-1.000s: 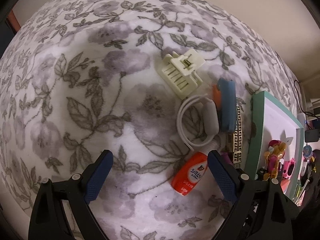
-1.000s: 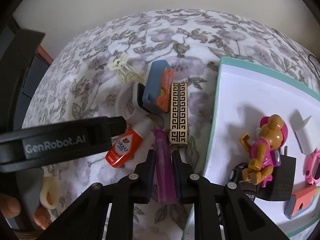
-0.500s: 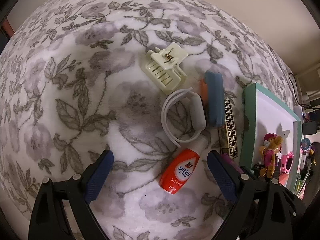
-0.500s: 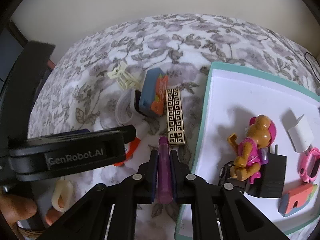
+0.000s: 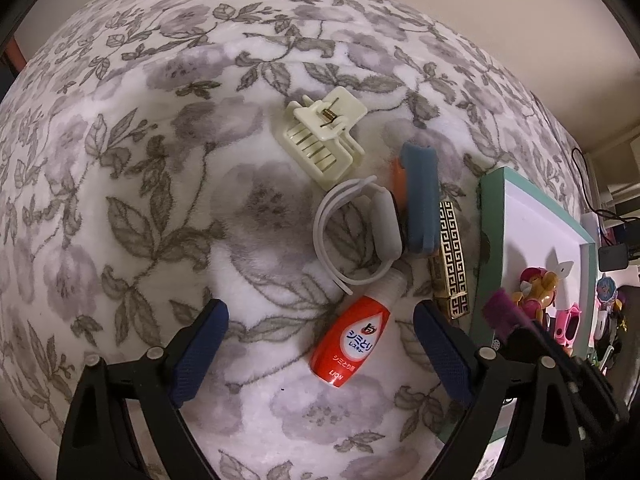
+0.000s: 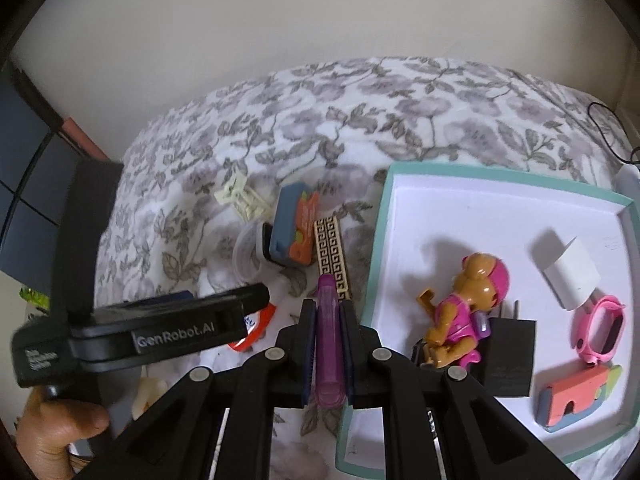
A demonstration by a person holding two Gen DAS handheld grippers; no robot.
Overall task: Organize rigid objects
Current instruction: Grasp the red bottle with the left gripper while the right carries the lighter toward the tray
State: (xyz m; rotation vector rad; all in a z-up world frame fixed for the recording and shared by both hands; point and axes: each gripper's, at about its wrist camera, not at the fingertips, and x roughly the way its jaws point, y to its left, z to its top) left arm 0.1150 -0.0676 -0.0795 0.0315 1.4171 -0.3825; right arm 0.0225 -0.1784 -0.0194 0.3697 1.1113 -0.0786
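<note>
My right gripper point(image 6: 328, 312) is shut on a purple stick-shaped object point(image 6: 329, 336) and holds it lifted above the floral blanket, just left of the teal-rimmed white tray point(image 6: 380, 232). In the left wrist view the purple object point(image 5: 502, 312) shows at the right. My left gripper point(image 5: 320, 316) is open and empty, its fingers either side of a red bottle point(image 5: 352, 344) lying on the blanket. Beyond the bottle lie a white band with a grey pod point(image 5: 360, 232), a blue-and-orange block point(image 5: 418, 200), a gold patterned bar point(image 5: 452, 256) and a cream hair claw point(image 5: 324, 136).
The tray holds a pink-and-brown toy figure point(image 6: 468, 304), a white charger point(image 6: 568, 276), a black adapter point(image 6: 508, 348), a pink watch point(image 6: 600, 328) and a coral block point(image 6: 576, 400). A wall stands behind the blanket. Cables and clutter lie past the tray's right side point(image 5: 616, 248).
My right gripper has lifted the purple object off the blanket and moved it back and up, towards the tray. My left gripper has drawn closer to the red bottle.
</note>
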